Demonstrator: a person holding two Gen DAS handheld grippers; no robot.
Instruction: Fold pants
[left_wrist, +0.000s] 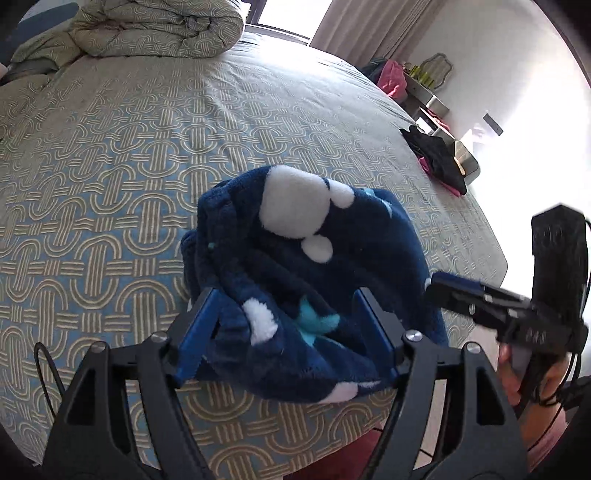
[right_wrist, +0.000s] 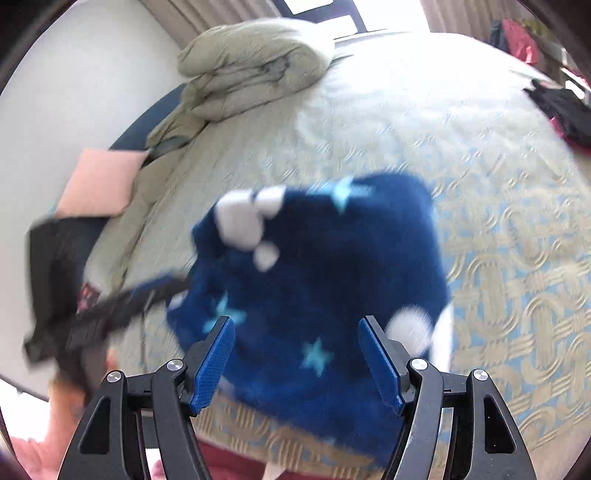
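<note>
The pants (left_wrist: 295, 266) are dark blue fleece with white blobs and light blue stars, bunched in a folded heap near the bed's front edge; they also show in the right wrist view (right_wrist: 325, 280), blurred. My left gripper (left_wrist: 286, 310) is open, its blue pads on either side of the heap's near part, cloth between them. My right gripper (right_wrist: 297, 338) is open just above the heap's near edge. It shows in the left wrist view (left_wrist: 454, 291) at the heap's right side. The left gripper shows in the right wrist view (right_wrist: 147, 291) at the heap's left side.
The bed (left_wrist: 129, 155) has a blue and beige patterned cover. A rolled duvet (left_wrist: 155, 26) lies at its far end, a pink pillow (right_wrist: 99, 182) at the left. Black and pink clothes (left_wrist: 439, 158) lie at the bed's right edge, near a shelf (left_wrist: 432, 99).
</note>
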